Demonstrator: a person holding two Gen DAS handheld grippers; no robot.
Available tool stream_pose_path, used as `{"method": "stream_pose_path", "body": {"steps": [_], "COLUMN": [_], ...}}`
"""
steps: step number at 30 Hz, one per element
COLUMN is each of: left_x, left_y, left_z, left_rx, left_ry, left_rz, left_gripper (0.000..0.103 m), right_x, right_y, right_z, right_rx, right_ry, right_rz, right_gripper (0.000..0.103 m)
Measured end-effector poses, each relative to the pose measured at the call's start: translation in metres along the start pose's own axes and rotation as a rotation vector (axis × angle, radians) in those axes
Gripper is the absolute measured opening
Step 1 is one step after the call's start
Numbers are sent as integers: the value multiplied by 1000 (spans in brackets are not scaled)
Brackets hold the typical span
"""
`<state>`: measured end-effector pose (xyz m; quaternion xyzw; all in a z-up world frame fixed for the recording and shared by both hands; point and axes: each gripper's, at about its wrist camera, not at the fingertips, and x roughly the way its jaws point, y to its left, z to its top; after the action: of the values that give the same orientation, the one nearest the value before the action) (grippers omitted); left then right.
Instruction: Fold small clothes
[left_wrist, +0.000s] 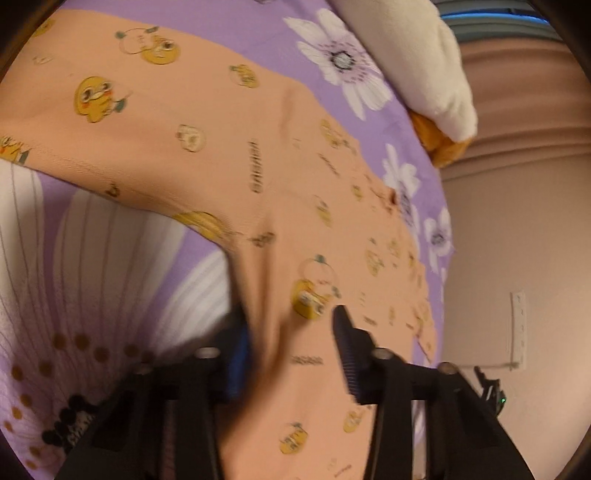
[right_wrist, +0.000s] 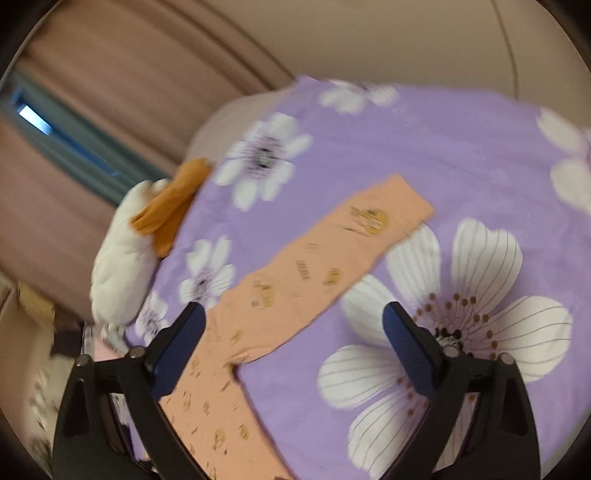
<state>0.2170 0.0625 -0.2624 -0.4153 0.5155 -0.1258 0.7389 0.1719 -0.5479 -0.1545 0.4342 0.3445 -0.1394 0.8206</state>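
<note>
Pants (right_wrist: 317, 269) flat on bedsheet (right_wrist: 424, 147) — both grippers parted, left gripper (left_wrist: 291, 325) over fabric.

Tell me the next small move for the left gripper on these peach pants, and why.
Probably close the left gripper on the fabric. Its fingers stand apart with a raised ridge of the peach pants between them, not yet pinched. The pants lie spread on the purple flowered sheet, one leg stretched out flat, and the right gripper is open over it, holding nothing.

purple floral bedsheet (right_wrist: 424, 147), white-and-orange plush toy (right_wrist: 122, 258), pink curtain (right_wrist: 92, 55)
</note>
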Motion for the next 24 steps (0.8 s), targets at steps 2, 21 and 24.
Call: {"method": "stream_pose_path", "body": {"steps": [2,21,24], "left_x": [1,17,18], "left_y": [7,-4,-4], "left_z": [-1,3,3], "left_rx": [-14,105,90], "left_ry": [-17,-57,-63], "left_rz": [30,144,152], "left_gripper": [19,10,10], "right_x": [18,87,79], "right_y": [-9,-112,-103], "right_z": [10,63,65], "right_rx": [46,290,283], "right_ry": [35,-107,-110], "right_rz": [-54,87,75], "right_gripper": [82,4,7]}}
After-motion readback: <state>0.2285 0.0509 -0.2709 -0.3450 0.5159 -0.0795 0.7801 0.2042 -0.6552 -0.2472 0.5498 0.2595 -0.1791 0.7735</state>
